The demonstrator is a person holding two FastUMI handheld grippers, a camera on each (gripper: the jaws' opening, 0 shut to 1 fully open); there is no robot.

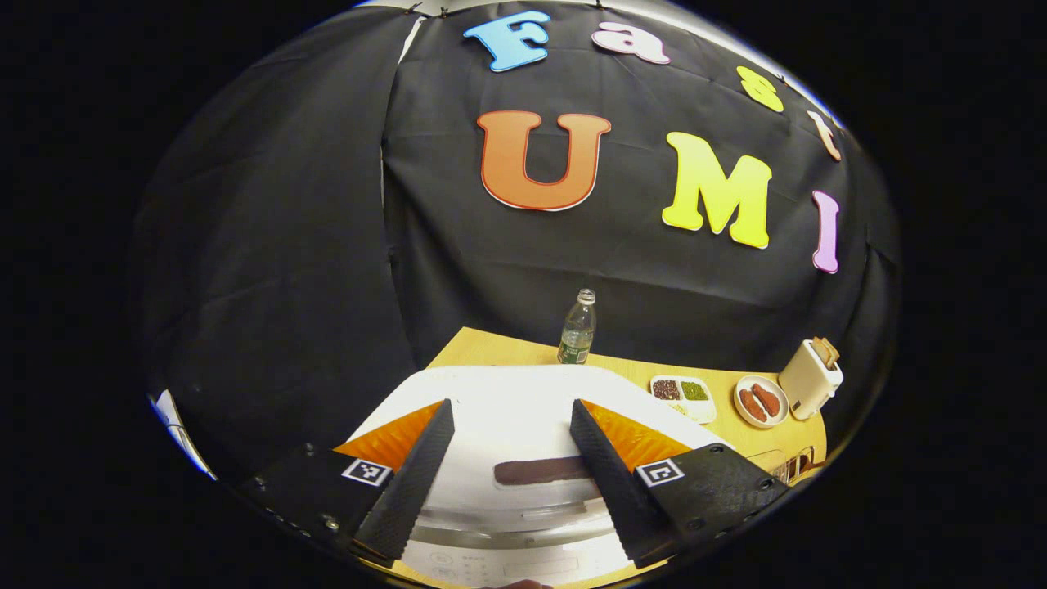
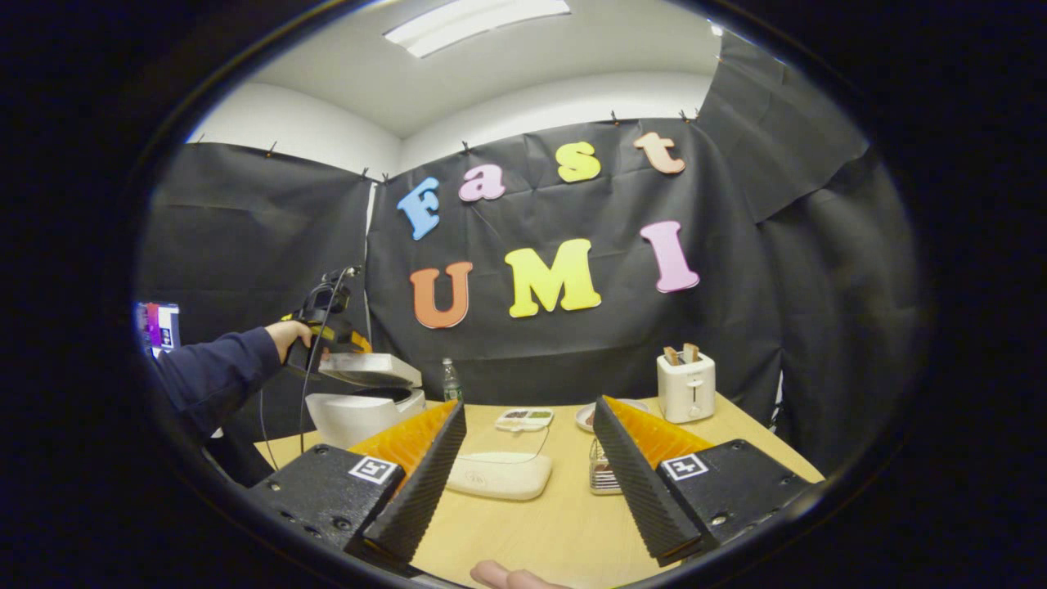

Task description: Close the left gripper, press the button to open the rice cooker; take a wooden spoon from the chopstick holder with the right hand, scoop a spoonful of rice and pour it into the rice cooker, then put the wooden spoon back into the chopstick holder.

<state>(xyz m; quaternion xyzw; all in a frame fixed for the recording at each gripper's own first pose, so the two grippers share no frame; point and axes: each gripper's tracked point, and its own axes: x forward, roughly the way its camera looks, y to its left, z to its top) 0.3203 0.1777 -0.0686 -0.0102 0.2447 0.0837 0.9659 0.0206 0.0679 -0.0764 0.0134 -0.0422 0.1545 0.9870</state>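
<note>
In the left gripper view my left gripper [image 1: 511,405] is open, its fingers spread over the white rice cooker lid [image 1: 507,425] just below, which has a dark strip [image 1: 540,471] across it. From the right gripper view, the rice cooker [image 2: 360,413] stands at the table's left. Its lid [image 2: 370,370] is lifted a little off the body. A hand in a dark sleeve [image 2: 217,372] holds the left gripper [image 2: 327,335] on top of it. My right gripper [image 2: 530,405] is open above the table. A wire chopstick holder [image 2: 604,476] sits partly behind its right finger; what is in it is too small to make out.
A white oblong dish [image 2: 499,474] lies mid-table. Behind it are a small tray of beans [image 2: 523,419], a plate [image 2: 587,415], a toaster [image 2: 685,384] and a clear bottle [image 2: 448,380]. The wooden table [image 2: 540,532] meets black cloth walls at the back.
</note>
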